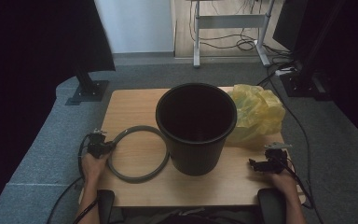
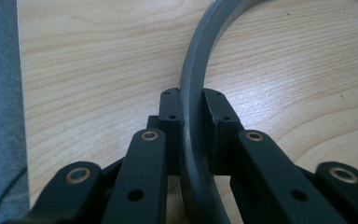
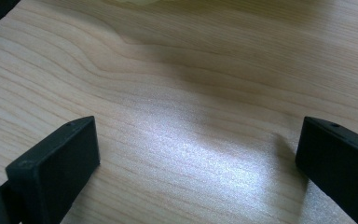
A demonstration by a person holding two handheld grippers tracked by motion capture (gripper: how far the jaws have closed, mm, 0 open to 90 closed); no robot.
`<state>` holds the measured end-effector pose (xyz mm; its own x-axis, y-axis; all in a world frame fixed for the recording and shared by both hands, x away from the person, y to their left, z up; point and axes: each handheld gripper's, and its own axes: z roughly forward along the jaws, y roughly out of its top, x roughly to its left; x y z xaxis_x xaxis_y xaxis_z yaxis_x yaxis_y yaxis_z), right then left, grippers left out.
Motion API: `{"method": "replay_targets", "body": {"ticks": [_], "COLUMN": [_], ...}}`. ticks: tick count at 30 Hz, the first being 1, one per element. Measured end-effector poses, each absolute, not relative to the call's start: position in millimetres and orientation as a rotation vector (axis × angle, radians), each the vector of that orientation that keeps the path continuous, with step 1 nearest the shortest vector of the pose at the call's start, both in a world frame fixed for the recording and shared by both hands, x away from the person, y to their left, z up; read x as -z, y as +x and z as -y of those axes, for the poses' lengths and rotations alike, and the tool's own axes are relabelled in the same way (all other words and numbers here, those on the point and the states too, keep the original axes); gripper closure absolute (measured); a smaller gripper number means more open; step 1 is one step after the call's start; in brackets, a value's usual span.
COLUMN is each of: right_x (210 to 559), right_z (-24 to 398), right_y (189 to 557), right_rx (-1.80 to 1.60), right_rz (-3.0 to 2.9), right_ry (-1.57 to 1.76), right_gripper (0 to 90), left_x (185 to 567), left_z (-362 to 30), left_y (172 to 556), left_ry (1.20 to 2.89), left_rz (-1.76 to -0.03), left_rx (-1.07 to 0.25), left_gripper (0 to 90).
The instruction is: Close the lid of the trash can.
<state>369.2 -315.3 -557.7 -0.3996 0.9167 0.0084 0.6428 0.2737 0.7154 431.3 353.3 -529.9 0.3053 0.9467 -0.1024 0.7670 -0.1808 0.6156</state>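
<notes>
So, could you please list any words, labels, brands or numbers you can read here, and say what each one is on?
None can be read.
Black bin: plain wall, no label seen.
Yellow bag: no print seen.
Grey ring: bare.
Left gripper, shut on the ring: bare pads and rivets.
Right gripper, open over the table: no marking.

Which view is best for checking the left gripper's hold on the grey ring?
Left gripper view: the left gripper has its pads pressed on both sides of the grey ring. The high view shows the whole ring beside the black bin, but the grip is tiny.
</notes>
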Motion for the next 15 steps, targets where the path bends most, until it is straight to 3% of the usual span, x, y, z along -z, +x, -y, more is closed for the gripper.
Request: {"method": "replay_targets", "body": {"ticks": [10, 15], "right_x": [557.6, 557.7], "right_z": [315.2, 315.2], "right_y": [369.2, 369.2], "right_rx": [-0.911, -0.911], "right_rz": [-2.143, -2.143], "right_ry": [1.407, 1.406], "right_gripper": [0.0, 0.0], "left_x": [519.8, 515.6], "left_z": [-370.7, -371.8], "left_y": [426.8, 429.3], "left_ry": [1.906, 1.932], "left_rz": [-1.543, -1.536], "left_rx": [-0.309, -0.259], "left_gripper": [79.3, 79.3]}}
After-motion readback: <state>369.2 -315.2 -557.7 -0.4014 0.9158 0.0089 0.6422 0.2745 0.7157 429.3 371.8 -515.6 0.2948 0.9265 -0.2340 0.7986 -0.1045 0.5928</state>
